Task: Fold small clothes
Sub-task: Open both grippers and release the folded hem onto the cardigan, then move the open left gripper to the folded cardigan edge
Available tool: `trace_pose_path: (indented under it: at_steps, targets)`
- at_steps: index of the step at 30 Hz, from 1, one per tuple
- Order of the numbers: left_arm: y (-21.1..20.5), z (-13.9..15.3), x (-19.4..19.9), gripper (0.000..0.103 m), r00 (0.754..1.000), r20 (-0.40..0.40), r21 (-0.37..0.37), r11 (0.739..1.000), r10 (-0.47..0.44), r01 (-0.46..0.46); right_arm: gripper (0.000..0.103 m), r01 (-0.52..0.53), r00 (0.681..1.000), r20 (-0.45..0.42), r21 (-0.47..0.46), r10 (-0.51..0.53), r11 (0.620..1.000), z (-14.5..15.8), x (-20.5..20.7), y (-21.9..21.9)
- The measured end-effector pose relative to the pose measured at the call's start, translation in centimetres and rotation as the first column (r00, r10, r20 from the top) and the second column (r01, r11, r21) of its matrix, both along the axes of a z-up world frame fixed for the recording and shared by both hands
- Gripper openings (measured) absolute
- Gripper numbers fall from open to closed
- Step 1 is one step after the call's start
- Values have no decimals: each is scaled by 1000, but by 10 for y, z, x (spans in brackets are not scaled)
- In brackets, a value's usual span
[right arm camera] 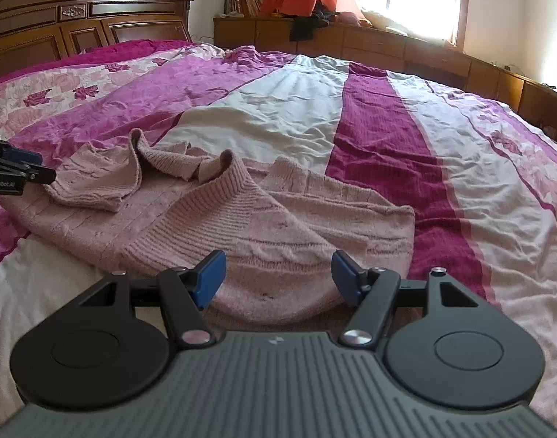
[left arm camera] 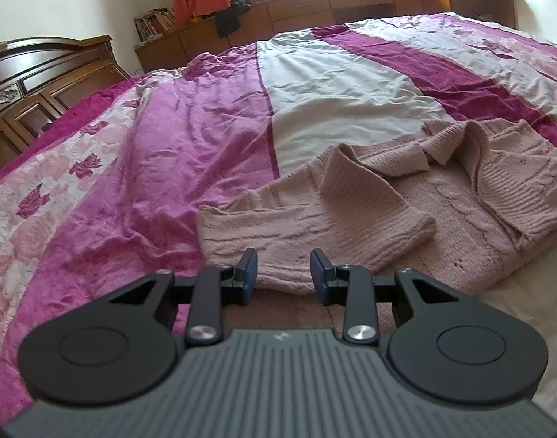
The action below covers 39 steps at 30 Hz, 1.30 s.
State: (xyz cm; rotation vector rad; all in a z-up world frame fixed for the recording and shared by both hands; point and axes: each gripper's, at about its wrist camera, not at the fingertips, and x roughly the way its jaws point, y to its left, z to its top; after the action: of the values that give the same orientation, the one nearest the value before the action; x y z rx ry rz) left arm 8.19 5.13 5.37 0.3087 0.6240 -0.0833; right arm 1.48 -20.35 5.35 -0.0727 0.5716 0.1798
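Two claws hang spread and empty over a pink cardigan (left arm camera: 369,211) lying rumpled on the bed (left arm camera: 168,153), each near its front hem. Only the left view shows the left claw (left arm camera: 283,277) whole, poised at the cardigan's left corner; the right view shows the right claw (right arm camera: 278,279) at the right part of the hem, with the left one's tip at its left edge. One sleeve (right arm camera: 95,179) lies folded across the front.

My two wrist views sit low and close over the bed (left arm camera: 212,135), facing its far side. Both share the pink sweater (right arm camera: 241,226); left looks from its left end, right from its right.
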Motion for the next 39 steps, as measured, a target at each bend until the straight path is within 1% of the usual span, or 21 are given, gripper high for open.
trace_pose_path:
  at_steps: [4, 8, 13, 17, 18, 19, 23, 26, 29, 30, 32, 33, 34, 35, 37, 38, 39]
  targets:
    - [-6, -3, -3, 35, 1000, -10, 0, 1000, -21, 21, 71, -20, 1000, 0, 21, 20, 1000, -2, -5, 1]
    - [-15, -5, -7, 35, 998, -7, 13, 998, -60, 60, 71, -59, 998, 7, 4, 59, 998, -3, -5, 10]
    - [-28, -10, -9, 35, 993, -12, 42, 992, -120, 121, 71, -150, 989, 12, -20, 150, 989, -5, -5, 25]
    - [-40, -16, -14, 35, 984, -17, 65, 981, -180, 181, 71, -213, 977, 17, -40, 214, 976, -8, -9, 38]
    - [-43, -18, -14, 38, 981, -16, 72, 979, -191, 192, 71, -223, 974, 15, -42, 224, 974, -9, -9, 40]
    - [-46, -19, -14, 41, 980, -15, 81, 976, -200, 201, 71, -230, 973, 12, -45, 230, 972, -10, -8, 42]
    - [-54, -26, -9, 42, 976, -17, 107, 970, -218, 219, 71, -240, 971, 4, -44, 240, 970, -15, -2, 49]
    - [-55, -29, -2, 43, 977, -18, 104, 971, -213, 214, 71, -224, 975, -5, -29, 224, 974, -19, 5, 51]
    - [-53, -32, 6, 43, 979, -18, 89, 975, -201, 202, 69, -194, 981, 1, 20, 194, 981, -21, 11, 46]
    - [-52, -32, 8, 43, 980, -19, 80, 977, -197, 198, 66, -184, 983, 4, 36, 184, 982, -22, 13, 44]
    - [-51, -34, 12, 43, 981, -21, 61, 980, -190, 191, 55, -163, 987, 3, 49, 163, 985, -23, 15, 42]
    - [-50, -34, 13, 43, 982, -22, 53, 981, -187, 188, 45, -151, 989, 1, 45, 151, 988, -24, 16, 41]
    - [-49, -35, 14, 43, 983, -20, 45, 982, -184, 185, 37, -144, 990, 2, 44, 144, 989, -25, 18, 40]
    - [-49, -35, 15, 43, 983, -17, 38, 983, -182, 182, 34, -137, 991, 5, 48, 137, 989, -25, 19, 39]
    - [-48, -36, 16, 42, 984, -6, 26, 984, -177, 177, 22, -128, 992, 10, 57, 128, 990, -25, 20, 36]
    - [-48, -36, 16, 40, 985, -4, 21, 984, -174, 174, 20, -125, 992, 12, 60, 125, 990, -25, 20, 36]
    - [-47, -35, 17, 25, 985, 2, 12, 985, -173, 172, 14, -123, 992, 18, 58, 122, 991, -24, 20, 35]
